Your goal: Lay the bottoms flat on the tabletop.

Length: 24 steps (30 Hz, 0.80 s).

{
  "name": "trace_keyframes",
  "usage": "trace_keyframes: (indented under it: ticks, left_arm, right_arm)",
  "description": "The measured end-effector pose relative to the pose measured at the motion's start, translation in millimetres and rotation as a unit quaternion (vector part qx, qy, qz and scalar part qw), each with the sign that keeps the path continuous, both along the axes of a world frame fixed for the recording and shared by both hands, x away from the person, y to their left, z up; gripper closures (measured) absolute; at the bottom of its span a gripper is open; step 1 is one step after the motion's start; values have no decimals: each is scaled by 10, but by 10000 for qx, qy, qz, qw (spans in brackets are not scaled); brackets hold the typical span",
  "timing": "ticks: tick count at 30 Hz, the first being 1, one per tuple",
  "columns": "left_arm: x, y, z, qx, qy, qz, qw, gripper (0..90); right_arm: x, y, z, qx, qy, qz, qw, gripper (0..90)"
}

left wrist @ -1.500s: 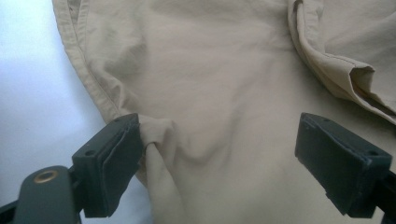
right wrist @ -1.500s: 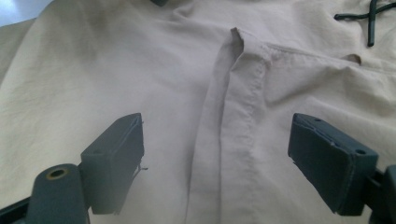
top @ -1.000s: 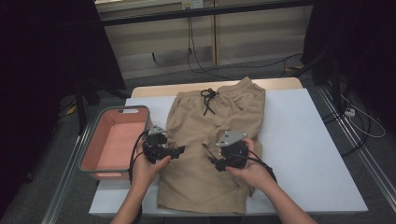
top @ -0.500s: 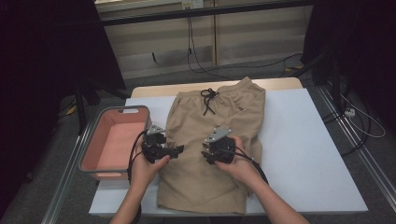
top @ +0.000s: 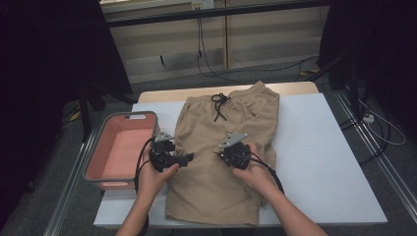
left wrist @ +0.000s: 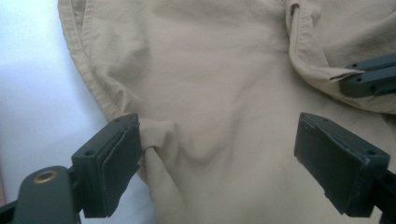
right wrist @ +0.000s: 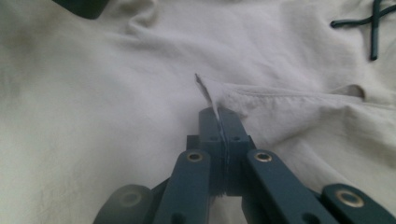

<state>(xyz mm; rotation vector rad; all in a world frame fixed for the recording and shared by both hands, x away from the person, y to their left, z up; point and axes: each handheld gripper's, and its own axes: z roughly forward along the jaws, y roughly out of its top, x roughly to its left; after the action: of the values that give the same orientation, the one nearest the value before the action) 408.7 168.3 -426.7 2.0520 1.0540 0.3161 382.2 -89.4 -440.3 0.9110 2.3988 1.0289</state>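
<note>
So my right tongs point(right wrist: 219, 122) have just pinched shut on the shorts' point(top: 216, 162) fold; left tongs point(left wrist: 233, 154) gape open, so lift slowly and evenly.

Lab-like recording room: white table point(top: 339, 162), trailing floor cables point(top: 378, 132) (dark surroundings), wood-panelled wall point(top: 255, 39).

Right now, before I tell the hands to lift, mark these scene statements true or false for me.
1. The right gripper is clamped on a fold of the tan shorts. True; its jaws have just been closing on the cloth.
2. The left gripper is shut. False; its jaws stand wide over the fabric.
3. The shorts lie in the pink bin. False; they lie on the white table, beside the bin.
4. The black drawstring is at the far end of the shorts. True.
</note>
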Motion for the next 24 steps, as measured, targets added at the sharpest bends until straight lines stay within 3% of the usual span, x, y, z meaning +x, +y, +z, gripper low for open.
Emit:
trace_keyframes:
  ticks: [8, 16, 24]
  left_arm:
    - [-1, 17, 6, -33, -26, 22, 10000, 152]
    - [-12, 5, 23, -10, -35, -16, 10000, 153]
    - [-18, 2, 25, -2, -46, -7, 10000, 153]
  right_arm:
    - [-103, -204, 168, 426, -175, -87, 9989, 900]
    - [-273, -526, 283, 565, -403, -291, 9972, 900]
    - [-454, -869, 302, 625, -474, -527, 9955, 900]
